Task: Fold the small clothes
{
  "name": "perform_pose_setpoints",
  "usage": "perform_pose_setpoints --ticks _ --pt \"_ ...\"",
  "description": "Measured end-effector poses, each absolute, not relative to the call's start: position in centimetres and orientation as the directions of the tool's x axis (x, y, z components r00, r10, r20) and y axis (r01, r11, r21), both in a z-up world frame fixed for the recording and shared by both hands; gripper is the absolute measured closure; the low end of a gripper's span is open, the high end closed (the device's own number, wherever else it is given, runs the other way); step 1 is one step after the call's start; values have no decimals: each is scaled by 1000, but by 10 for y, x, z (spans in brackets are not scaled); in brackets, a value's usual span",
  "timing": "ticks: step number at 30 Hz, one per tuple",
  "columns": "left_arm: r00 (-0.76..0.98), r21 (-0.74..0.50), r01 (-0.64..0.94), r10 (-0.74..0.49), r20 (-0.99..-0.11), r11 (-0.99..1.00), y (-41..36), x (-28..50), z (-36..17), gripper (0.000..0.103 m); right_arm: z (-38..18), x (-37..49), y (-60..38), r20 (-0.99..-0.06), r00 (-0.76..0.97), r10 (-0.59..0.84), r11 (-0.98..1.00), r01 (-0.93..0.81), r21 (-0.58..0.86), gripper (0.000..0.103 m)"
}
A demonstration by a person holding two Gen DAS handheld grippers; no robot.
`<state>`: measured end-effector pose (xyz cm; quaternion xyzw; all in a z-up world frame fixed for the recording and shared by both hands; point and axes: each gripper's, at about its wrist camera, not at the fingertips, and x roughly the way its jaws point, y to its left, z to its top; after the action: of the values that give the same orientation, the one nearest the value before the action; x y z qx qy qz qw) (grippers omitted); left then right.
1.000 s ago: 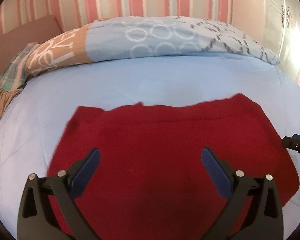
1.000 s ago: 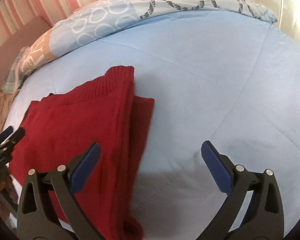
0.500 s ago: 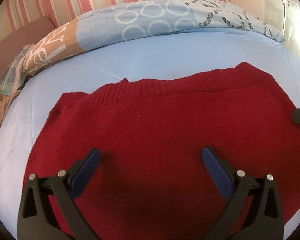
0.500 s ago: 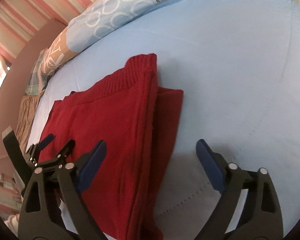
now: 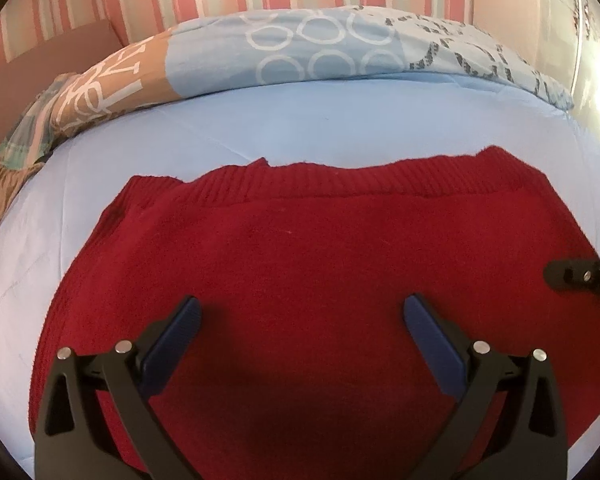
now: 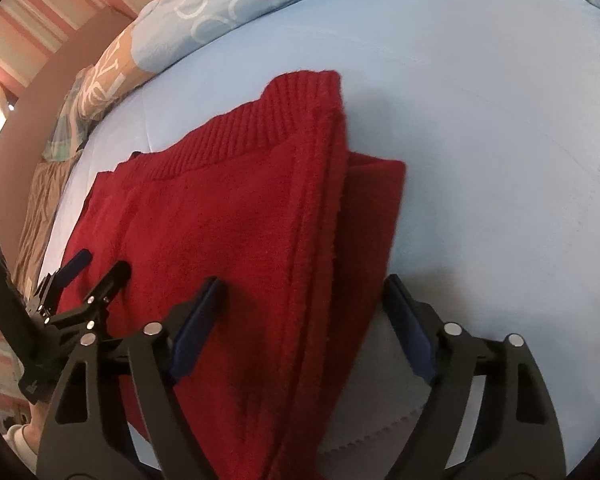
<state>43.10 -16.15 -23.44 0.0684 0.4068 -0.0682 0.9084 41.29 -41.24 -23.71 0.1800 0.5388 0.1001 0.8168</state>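
Knitwear filled the left wrist view: one red sweater [image 5: 320, 280] lay flat on the pale blue bed [image 5: 340, 128], its ribbed hem toward the far edge where one patterned duvet [image 5: 300, 44] was bunched against the striped wall. The left claw [image 5: 302, 316] hung just above the middle of the cloth with its two blue pads [image 5: 172, 340] spread wide and nothing between them, apparently poised to pin or pinch the fabric for the next fold. A tip of the right claw poked in from the right side, over the sweater's side edge. I counted one garment and one duvet there.

From the right wrist view, the same sweater [image 6: 240, 240] showed its side edge as a stack of doubled layers, so it was likely already folded in at least once. The right claw [image 6: 302, 304] straddled that thick edge, one pad over red cloth and the other [image 6: 410, 332] over bare sheet. Its jaws had just been narrowing yet stood fairly wide, the cloth between them but not visibly pinched; the placement suggested a grab of all layers together. The left claw [image 6: 96, 264] sat wide over the sweater toward the bed's left edge. A bit of sleeve showed at the bottom left. Two claws, one sweater.
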Motion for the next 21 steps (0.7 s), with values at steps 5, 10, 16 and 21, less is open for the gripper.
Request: perform_pose_setpoints --ticks 5,10,16,21 --pt "658 45 170 -79 -749 984 -159 432 -232 1 -238 412 -408 -841 393 372 914 5 407 49" --pt "654 22 149 -82 -752 989 -154 435 -227 1 -232 411 -402 -842 399 364 921 -19 389 65" --pt "661 30 144 -74 -747 989 -153 437 -220 1 -218 407 -394 -845 429 319 939 -22 344 73" --pt "666 41 143 -65 -743 989 -148 438 -215 1 -195 404 -386 -837 458 299 947 -32 320 74"
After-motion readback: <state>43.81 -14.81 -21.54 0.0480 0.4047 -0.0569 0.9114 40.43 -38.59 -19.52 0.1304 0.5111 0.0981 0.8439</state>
